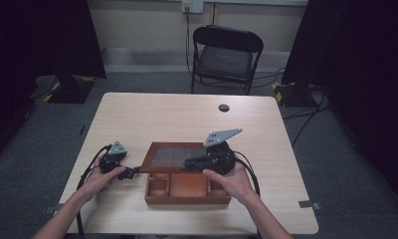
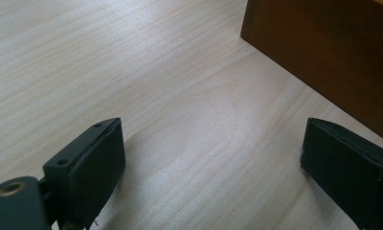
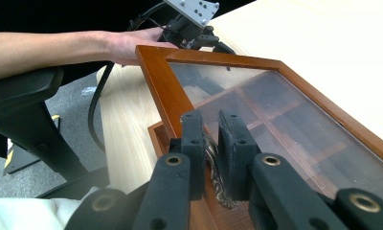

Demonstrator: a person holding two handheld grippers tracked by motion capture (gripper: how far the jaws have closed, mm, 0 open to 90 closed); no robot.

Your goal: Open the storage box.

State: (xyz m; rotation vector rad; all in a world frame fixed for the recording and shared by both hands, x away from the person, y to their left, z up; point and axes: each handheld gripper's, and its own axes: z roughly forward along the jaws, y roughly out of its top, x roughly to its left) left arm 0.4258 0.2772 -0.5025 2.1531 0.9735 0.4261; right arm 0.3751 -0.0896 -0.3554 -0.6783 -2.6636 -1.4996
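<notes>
A wooden box [image 1: 186, 194] sat near the front edge of the counter [image 1: 152, 114], its glass lid [image 3: 275, 120] raised partway. My right gripper [image 3: 211, 143] was clamped on the small metal handle [image 3: 213, 167] at the lid's front edge. My left gripper [image 2: 208, 163] rested just left of the box, jaws spread wide over bare counter.

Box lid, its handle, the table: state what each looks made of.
Lid: reddish-brown wood frame with a smooth satin sheen, around a clear pane, glass or acrylic, since compartments show through it. Handle: ornate, dull bronze-coloured, probably metal. Table: pale wood grain, matte, possibly laminate.
</notes>
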